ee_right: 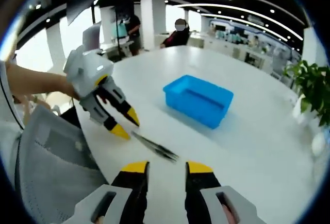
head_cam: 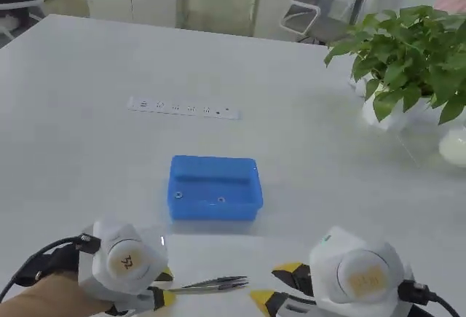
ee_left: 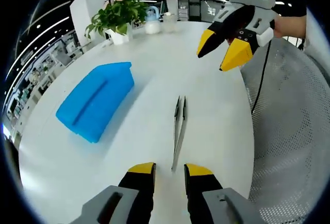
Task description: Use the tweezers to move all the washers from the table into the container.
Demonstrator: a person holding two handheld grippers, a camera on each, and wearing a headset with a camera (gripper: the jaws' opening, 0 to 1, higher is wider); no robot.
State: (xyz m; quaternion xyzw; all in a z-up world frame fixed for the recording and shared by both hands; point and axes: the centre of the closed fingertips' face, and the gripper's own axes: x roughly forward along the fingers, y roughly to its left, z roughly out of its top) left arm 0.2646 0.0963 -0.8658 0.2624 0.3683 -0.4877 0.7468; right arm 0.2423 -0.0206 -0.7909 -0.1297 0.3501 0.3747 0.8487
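A blue container (head_cam: 215, 186) stands mid-table with two small washers (head_cam: 178, 195) on its floor. The metal tweezers (head_cam: 211, 284) lie flat on the table near its front edge. My left gripper (head_cam: 166, 286) is at their handle end, open. In the left gripper view the tweezers (ee_left: 179, 126) stretch away from just ahead of the open left gripper (ee_left: 170, 175), untouched, with the container (ee_left: 95, 100) to the left. My right gripper (head_cam: 273, 283) hovers open just right of the tips. The right gripper (ee_right: 162, 172) looks over the tweezers (ee_right: 154, 148) toward the container (ee_right: 198, 99).
A white power strip (head_cam: 182, 108) lies behind the container. A potted plant (head_cam: 408, 55) stands at the far right beside a clear cup (head_cam: 453, 146). A mesh chair (ee_left: 289, 131) sits at the table's near edge.
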